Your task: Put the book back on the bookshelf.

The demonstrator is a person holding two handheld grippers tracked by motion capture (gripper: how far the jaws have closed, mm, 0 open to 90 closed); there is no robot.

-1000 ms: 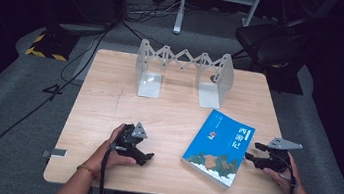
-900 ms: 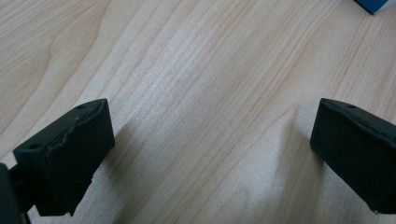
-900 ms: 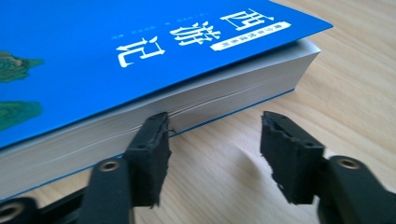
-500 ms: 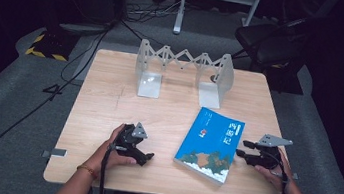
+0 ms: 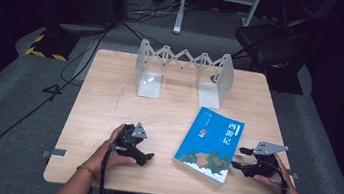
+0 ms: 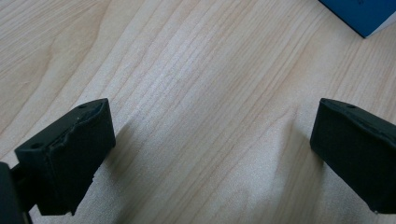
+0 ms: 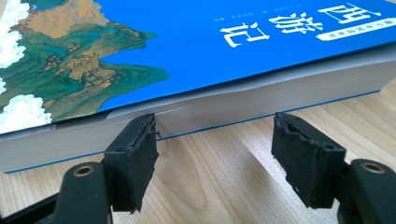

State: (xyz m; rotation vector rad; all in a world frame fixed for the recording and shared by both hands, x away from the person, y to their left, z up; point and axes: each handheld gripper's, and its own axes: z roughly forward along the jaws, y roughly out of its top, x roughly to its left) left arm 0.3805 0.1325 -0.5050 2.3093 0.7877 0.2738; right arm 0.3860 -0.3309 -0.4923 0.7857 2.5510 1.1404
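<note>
Looking down from the high view, I see the blue book point(image 5: 211, 145) flat on the table point(image 5: 109, 99), my right gripper point(image 5: 239, 157) at its right edge and my left gripper point(image 5: 144, 156) well apart to its left. Along my left gripper's view, my jaws gape wide over bare wood. Along my right gripper's view, my jaws stand open against the book's page edge, gripping nothing.
</note>
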